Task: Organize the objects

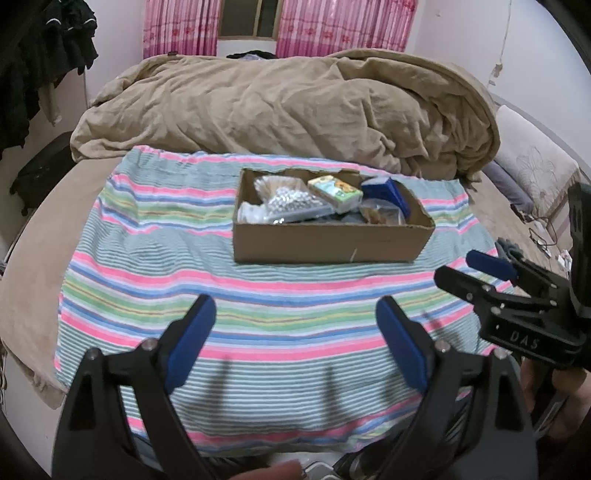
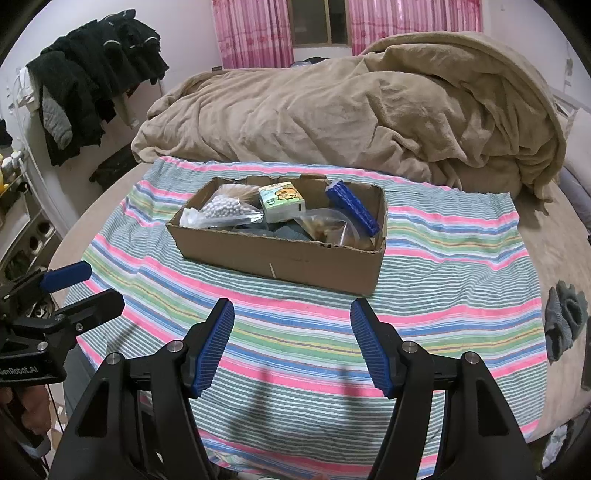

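Left tongs [image 1: 295, 314]: spread wide with nothing between the blue pads, hovering over the near part of the striped cloth.
Right tongs [image 2: 291, 317]: also spread wide and gripping nothing, above the same cloth, pointed toward the box.
Each seen by the other: the right tongs show at the right edge of the left view [image 1: 469, 267]; the left tongs show at the left edge of the right view [image 2: 85, 286], both parted.
Striped cloth [image 1: 147, 280]: pink, green, blue and white bands, laid flat over the bed.
Cardboard box [image 1: 325, 245]: open-topped, sitting on the far half of the cloth, beyond both tongs.
In the box: a clear bag of small white beads [image 2: 227, 210] at the left end, a green-and-white carton with a cartoon print [image 2: 282, 203] in the middle, a blue ridged block [image 2: 354, 210] leaning at the right end, a clear bag of brownish pieces [image 2: 327, 227] beside it.
Grey glove [image 2: 565, 321]: lying on the bed just off the cloth's right edge.
Tan blanket [image 2: 351, 103]: heaped across the bed behind the cloth.
Dark clothes [image 2: 96, 74]: hanging at the far left.
Pink curtains [image 2: 251, 33]: flanking a window on the back wall.
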Demonstrator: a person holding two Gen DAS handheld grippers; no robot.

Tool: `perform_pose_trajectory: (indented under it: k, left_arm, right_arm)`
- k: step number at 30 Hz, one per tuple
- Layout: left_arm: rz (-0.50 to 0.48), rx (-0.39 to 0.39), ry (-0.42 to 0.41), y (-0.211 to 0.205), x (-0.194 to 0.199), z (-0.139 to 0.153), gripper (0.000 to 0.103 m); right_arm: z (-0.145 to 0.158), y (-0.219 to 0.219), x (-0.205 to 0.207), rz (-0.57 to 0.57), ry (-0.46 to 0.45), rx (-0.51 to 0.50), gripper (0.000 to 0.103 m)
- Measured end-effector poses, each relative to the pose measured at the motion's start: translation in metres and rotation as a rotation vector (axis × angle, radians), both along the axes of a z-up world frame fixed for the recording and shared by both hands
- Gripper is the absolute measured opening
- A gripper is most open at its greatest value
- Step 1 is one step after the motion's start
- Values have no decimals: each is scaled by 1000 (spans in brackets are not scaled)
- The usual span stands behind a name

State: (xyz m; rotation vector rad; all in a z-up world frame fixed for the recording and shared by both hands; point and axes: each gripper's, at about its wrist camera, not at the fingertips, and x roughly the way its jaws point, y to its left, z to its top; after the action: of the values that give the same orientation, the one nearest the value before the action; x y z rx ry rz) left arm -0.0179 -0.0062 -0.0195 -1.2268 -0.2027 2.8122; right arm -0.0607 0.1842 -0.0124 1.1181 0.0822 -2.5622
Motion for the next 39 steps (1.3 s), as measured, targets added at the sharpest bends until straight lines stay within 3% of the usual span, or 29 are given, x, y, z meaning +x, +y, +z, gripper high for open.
perform_pose_trajectory:
  k: [39]
  left_arm:
    - [3,13,-3,-7,-5,1,91]
  right_arm:
    - [8,-1,-7,-6,14,-12,69]
